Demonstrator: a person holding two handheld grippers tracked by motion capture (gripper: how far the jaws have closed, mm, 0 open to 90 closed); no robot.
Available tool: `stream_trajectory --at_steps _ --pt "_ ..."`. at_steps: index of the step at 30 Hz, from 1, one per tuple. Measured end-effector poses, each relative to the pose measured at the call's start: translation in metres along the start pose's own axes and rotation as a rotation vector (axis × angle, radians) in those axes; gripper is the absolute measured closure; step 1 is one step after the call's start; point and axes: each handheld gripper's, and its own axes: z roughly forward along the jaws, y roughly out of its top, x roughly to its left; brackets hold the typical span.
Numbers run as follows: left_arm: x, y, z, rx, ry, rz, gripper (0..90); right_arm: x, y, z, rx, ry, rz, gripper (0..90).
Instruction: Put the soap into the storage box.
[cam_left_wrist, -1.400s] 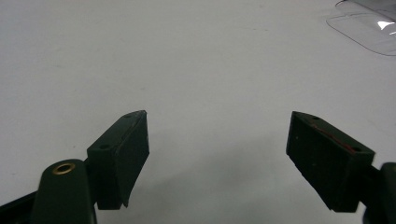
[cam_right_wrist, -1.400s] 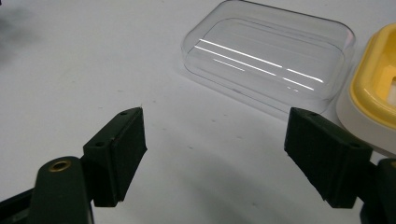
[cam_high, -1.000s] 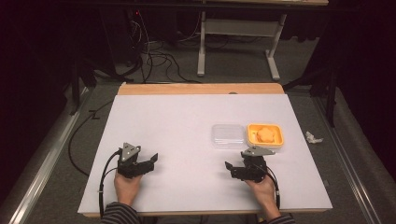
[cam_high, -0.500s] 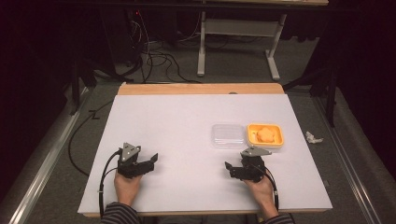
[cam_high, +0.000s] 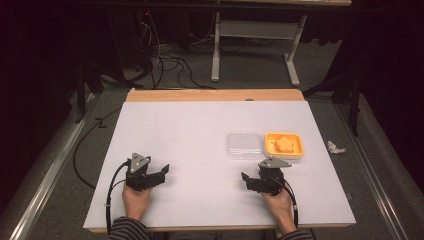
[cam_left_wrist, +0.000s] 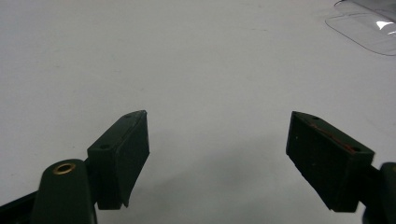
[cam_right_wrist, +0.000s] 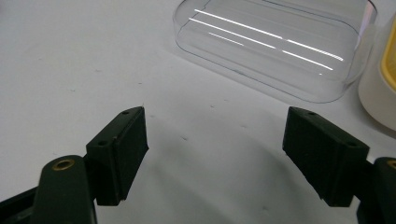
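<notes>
Nothing has shifted since the earlier high-view frames: both hands, both grippers, the lid and the container sit where they did.

Item 1, left gripper (cam_high: 162, 172): rests on the white table (cam_high: 200, 140) near the person's edge, jaws wide apart, nothing between them (bare tabletop ahead in the left gripper view).

Item 2, right gripper (cam_high: 246, 179): rests on the table near the person's edge, jaws likewise wide apart and holding nothing.

Item 3, clear plastic lid (cam_high: 244, 145): lies flat just beyond the right gripper, touching or nearly touching the yellow container; it is the nearest thing to either gripper. In the right gripper view the lid (cam_right_wrist: 275, 51) sits ahead and slightly right of the jaws.

Item 4, yellow container (cam_high: 284, 145): open, with an orange food piece (cam_high: 284, 143) inside.

Handling note: the step in hand is probably a reach for the lid with the right gripper. Approach low, straddle one rim edge with the jaws and close gently, since thin clear plastic is likely to flex or slide; keep clear of the container wall beside it.
</notes>
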Motion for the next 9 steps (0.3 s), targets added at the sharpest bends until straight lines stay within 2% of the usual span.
stream_trajectory --at_steps 5,9 --pt "-0.0002 0.0000 -0.0001 0.000 -0.001 -0.003 21.9 0.0043 -0.0006 0.0003 -0.003 -0.024 -0.045 22.2" --pt "-0.0003 -0.0001 -0.0002 0.001 -0.003 -0.003 21.9 0.0028 -0.0004 0.0003 0.002 -0.019 -0.029 21.9"
